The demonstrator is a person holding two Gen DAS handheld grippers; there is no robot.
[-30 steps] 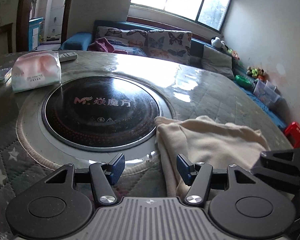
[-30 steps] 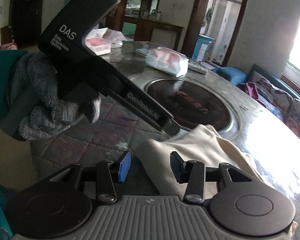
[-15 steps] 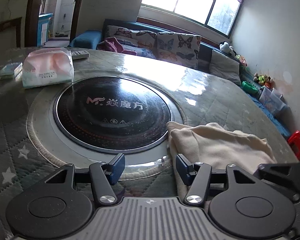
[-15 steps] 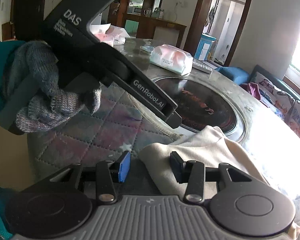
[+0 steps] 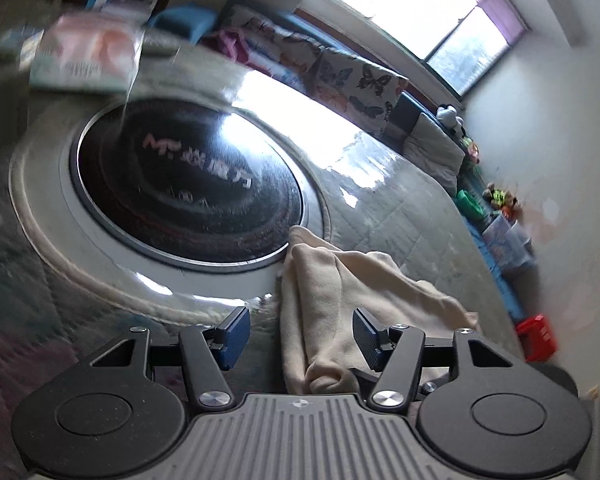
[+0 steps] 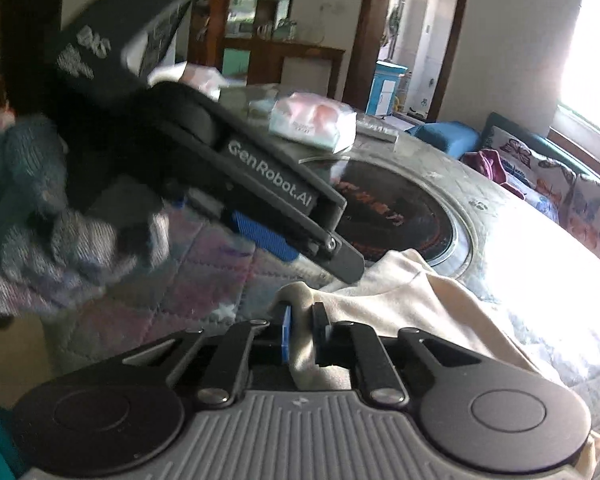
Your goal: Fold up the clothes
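Half a second back both tools were open; now the right tool (image 6: 300, 330) has clamped a pinch of the cream garment (image 6: 412, 300) on the tabletop (image 5: 400, 200); left tool (image 5: 300, 338) gapes wide, straddling cloth; a fold's lift looks underway.

Bright daylight pours through a wide window (image 5: 412, 12) set in a white wall (image 5: 560, 152), glaring off the round worktop (image 5: 400, 200). Below the window runs a blue sofa (image 5: 420, 120) with butterfly-print cushions (image 5: 352, 80) and a grey pillow. A red stool (image 5: 538, 336) stands on the floor by the wall. On the other side of the room, dark wooden door frames (image 6: 360, 32) and a wooden sideboard (image 6: 284, 60) stand against pale walls.
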